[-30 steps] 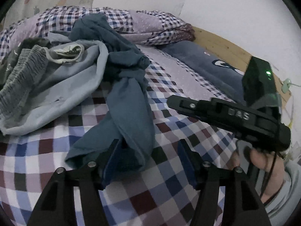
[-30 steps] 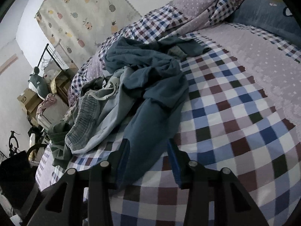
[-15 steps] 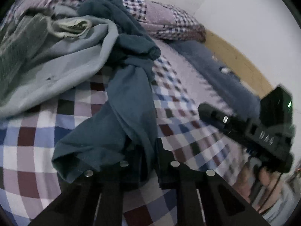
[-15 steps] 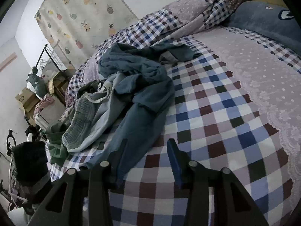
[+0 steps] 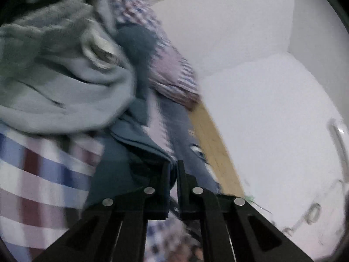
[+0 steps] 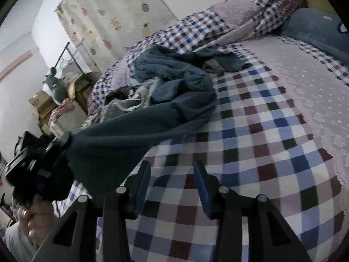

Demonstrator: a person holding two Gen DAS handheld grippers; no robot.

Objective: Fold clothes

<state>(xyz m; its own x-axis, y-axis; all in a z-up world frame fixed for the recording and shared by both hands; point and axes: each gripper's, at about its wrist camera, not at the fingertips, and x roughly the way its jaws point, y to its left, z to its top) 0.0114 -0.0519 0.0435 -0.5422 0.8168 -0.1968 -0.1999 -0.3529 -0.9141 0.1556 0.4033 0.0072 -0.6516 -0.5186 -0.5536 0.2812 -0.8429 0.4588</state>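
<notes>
A dark teal garment (image 6: 174,100) lies crumpled in the clothes heap on the checked bed sheet (image 6: 272,144), and one end of it is stretched taut toward the lower left. My left gripper (image 6: 63,139) is shut on that end. In the blurred left wrist view the teal cloth (image 5: 139,144) is pinched between the jaws of the left gripper (image 5: 173,168). A light grey-blue garment (image 5: 65,87) lies beside it in the heap. My right gripper (image 6: 172,170) is open just above the sheet, to the right of the taut cloth, with nothing between its fingers.
A rolled checked quilt (image 6: 218,21) and a blue pillow (image 6: 316,28) lie at the head of the bed, by the wooden headboard (image 5: 209,139). Boxes and clutter (image 6: 41,102) stand beyond the bed's left side. A hand (image 6: 32,216) holds the left gripper.
The left gripper shut on the teal garment's end, then rolled and pulled it sideways, stretching the cloth taut off the sheet. The right gripper stayed open in place.
</notes>
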